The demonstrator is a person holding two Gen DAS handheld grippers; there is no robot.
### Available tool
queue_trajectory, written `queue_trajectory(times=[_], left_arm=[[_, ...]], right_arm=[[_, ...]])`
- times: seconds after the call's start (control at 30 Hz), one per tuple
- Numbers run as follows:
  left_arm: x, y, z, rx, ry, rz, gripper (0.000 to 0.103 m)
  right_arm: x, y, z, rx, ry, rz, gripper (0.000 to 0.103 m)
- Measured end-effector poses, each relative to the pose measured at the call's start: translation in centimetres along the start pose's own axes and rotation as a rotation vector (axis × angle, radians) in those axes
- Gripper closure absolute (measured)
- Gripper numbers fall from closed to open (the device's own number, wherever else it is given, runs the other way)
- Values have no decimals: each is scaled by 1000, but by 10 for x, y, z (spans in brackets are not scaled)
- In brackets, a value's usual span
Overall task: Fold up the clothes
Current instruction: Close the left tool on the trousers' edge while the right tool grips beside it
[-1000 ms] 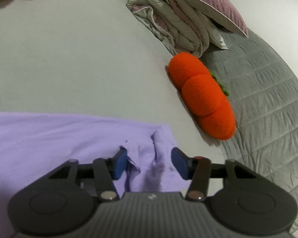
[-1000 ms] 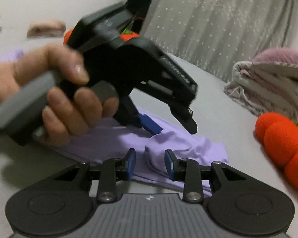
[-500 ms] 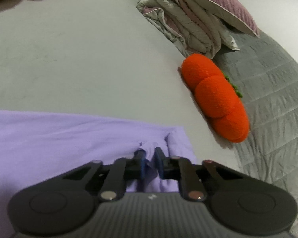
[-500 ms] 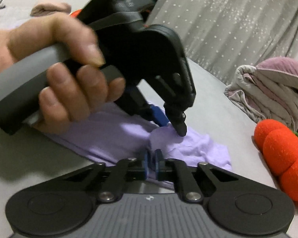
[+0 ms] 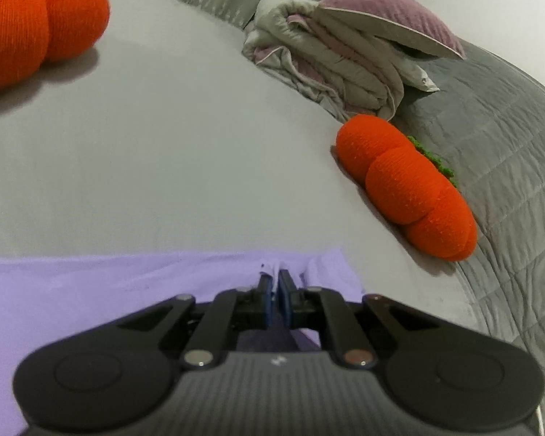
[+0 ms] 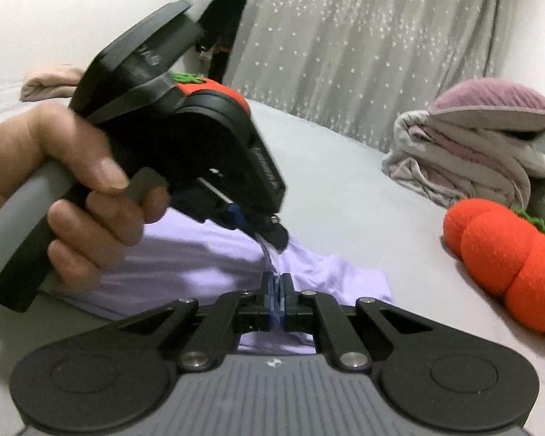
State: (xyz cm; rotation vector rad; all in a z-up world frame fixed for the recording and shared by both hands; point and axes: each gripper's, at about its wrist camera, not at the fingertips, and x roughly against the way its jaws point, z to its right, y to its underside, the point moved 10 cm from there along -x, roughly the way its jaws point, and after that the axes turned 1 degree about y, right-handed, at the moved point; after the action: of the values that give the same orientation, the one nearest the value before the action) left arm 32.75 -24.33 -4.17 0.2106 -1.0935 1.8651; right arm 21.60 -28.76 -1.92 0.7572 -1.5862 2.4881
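A lilac garment (image 5: 91, 290) lies flat on the pale grey bed sheet (image 5: 185, 152). My left gripper (image 5: 276, 283) is shut on a fold at the garment's far edge. In the right wrist view the same lilac garment (image 6: 207, 261) spreads under both tools. My right gripper (image 6: 277, 287) is shut on a raised pinch of the cloth. The left gripper (image 6: 269, 234), held in a person's hand (image 6: 65, 189), pinches the same cloth ridge just beyond it, lifting a thin strip.
An orange plush toy (image 5: 407, 189) lies to the right, seen also as the orange plush (image 6: 508, 258). A second orange plush (image 5: 29, 25) sits far left. Bundled bedding with a mauve pillow (image 5: 363, 58) lies behind. A quilted grey cover (image 5: 508, 167) borders the right.
Both grippers went from open to shut on the lilac cloth. They have since risen a little, pulling a ridge of fabric up off the sheet.
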Motion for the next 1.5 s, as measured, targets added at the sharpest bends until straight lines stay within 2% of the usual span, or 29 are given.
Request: queue_trajectory(times=[0.1,0.27,0.43,0.67,0.9,1.03,1.27,1.5], left_arm=[[12,-3,5,-24,-3,26,97],[32,-11,0,-6,-4,62,97],[52,-17,-14,-4,-27,89,97],[83,-19,-38,23,-47,121,97],[116,-17,-66,10,-104,128,97],[134,-17,-82,-6,-162,120,97],[161,-15,-92,-125,-298,80,97],[189,-26,-121,-90,-333,94,97]], right_arm=[[4,-9,-11,30,-9,20,98],[11,-24,-26,30,-23,55,98],[11,-29,-37,13,-42,54,98],[16,-44,-77,58,-76,73,99],[13,-52,-112,66,-118,61,99],[13,-62,-125,9,-143,67,99],[11,-78,-148,-107,-177,78,99],[5,-87,-170,-193,-205,75,98]])
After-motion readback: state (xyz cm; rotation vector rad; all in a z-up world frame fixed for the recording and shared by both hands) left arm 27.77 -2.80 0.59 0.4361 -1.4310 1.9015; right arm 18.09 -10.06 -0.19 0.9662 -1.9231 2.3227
